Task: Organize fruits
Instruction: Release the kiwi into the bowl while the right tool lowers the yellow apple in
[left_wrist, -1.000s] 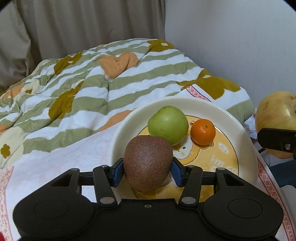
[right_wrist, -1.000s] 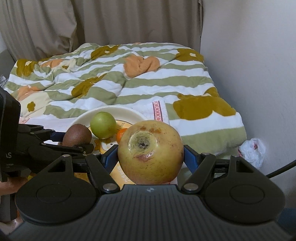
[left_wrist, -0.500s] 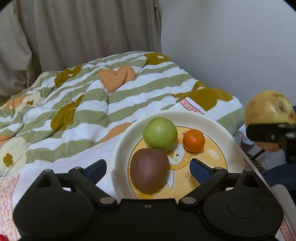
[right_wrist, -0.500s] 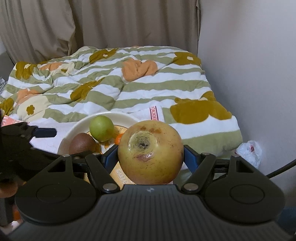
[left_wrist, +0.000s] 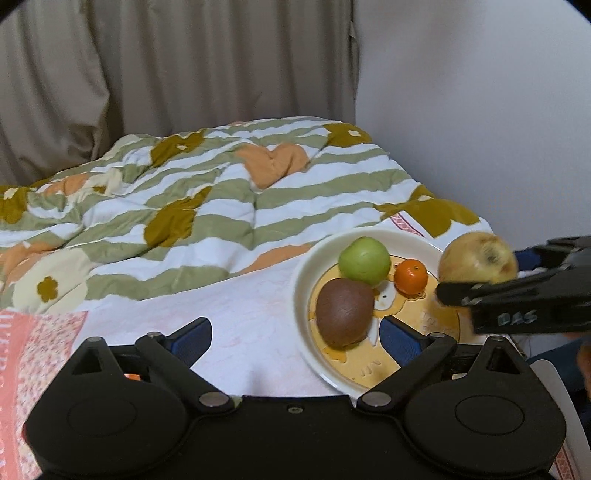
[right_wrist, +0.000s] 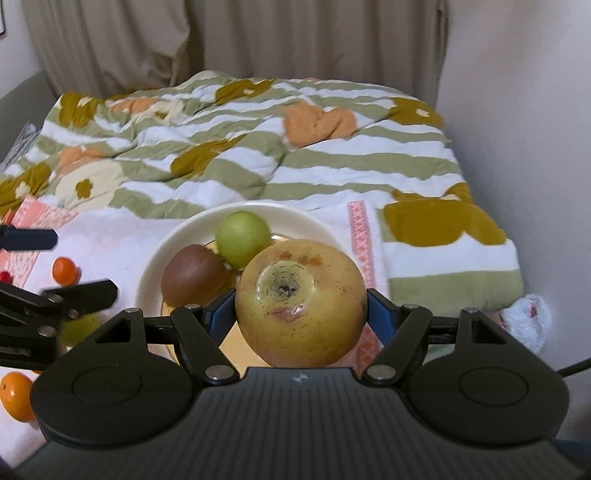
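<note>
Plate (left_wrist: 303, 280) holds kiwi (left_wrist: 344, 314), green fruit (left_wrist: 364, 261), mandarin (left_wrist: 410, 276); left hand-held gripper (left_wrist: 295, 332) spread, right (right_wrist: 301, 314) pinching apple (right_wrist: 301, 302).

White lettering reading "DAS" is showing on the side of the black plastic right gripper (left_wrist: 480, 266) in the left wrist view. Faint raised lettering is appearing on the yellow centre of the cream round plate (left_wrist: 301, 295), too blurred for reading.

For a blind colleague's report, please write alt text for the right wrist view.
The right tool grips a large yellow apple above a cream plate that holds a kiwi and a green fruit. Behind it lies a striped blanket.
</note>
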